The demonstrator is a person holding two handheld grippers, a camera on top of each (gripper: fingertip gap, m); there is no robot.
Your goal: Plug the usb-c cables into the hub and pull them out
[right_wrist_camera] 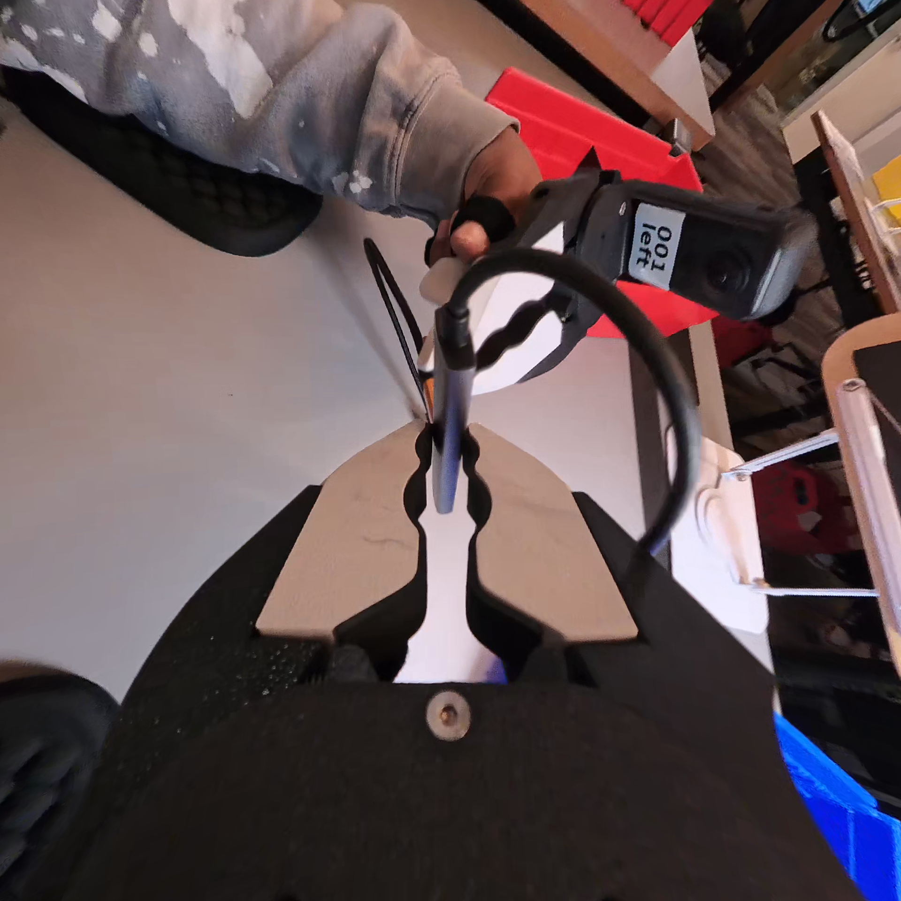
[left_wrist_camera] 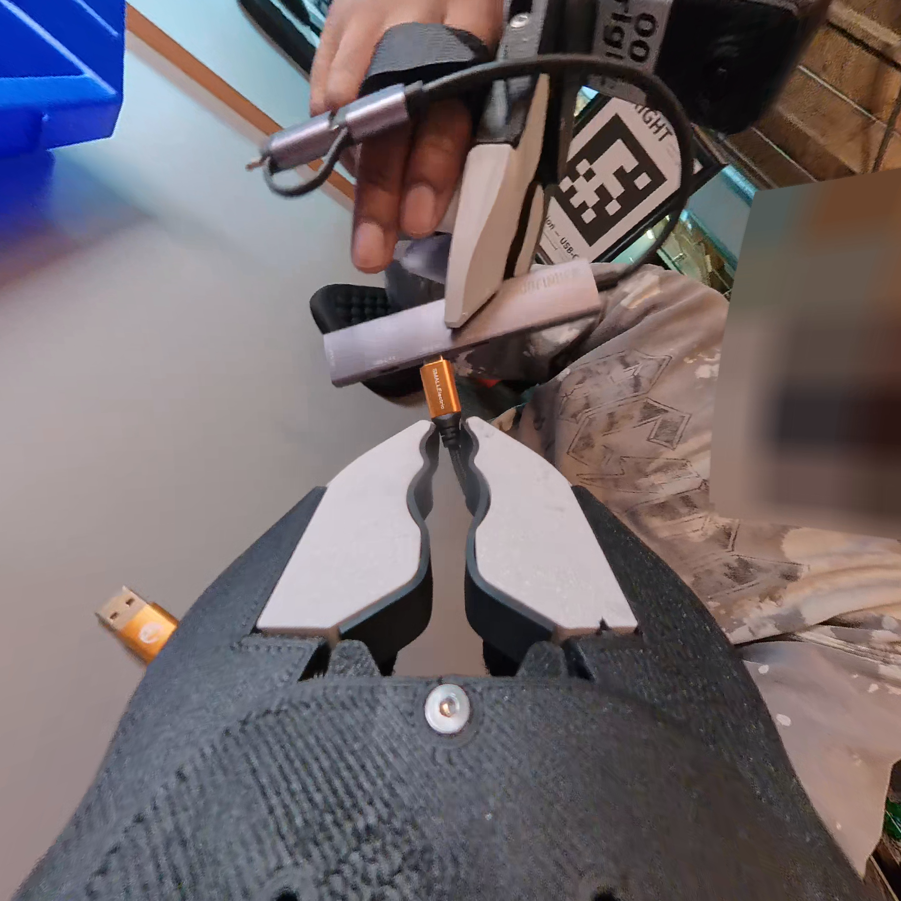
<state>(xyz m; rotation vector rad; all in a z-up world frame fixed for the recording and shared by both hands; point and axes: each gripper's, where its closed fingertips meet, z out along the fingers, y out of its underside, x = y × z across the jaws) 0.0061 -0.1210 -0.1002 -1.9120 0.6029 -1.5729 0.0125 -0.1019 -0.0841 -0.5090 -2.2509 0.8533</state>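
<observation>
One orange cable plug (left_wrist_camera: 440, 392) sits in grey hub (left_wrist_camera: 390, 348), maybe not pushed fully home. Left gripper (left_wrist_camera: 449, 429) jaws pinch black cord behind plug. Right gripper (right_wrist_camera: 447, 431) jaws clamp hub, lifted above counter (right_wrist_camera: 170, 390). Pulling out left to do.

In the left wrist view, the flat grey metal hub (left_wrist_camera: 419, 341) lies at twelve o'clock from the left gripper (left_wrist_camera: 449, 426), with the orange metal usb-c plug (left_wrist_camera: 440, 392) between them, its tip in the hub's edge. The right gripper (left_wrist_camera: 480, 292) comes in from one o'clock onto the hub. An orange metal usb-a plug (left_wrist_camera: 136, 621) sits at eight o'clock, a blue plastic bin (left_wrist_camera: 58, 73) at ten.
</observation>
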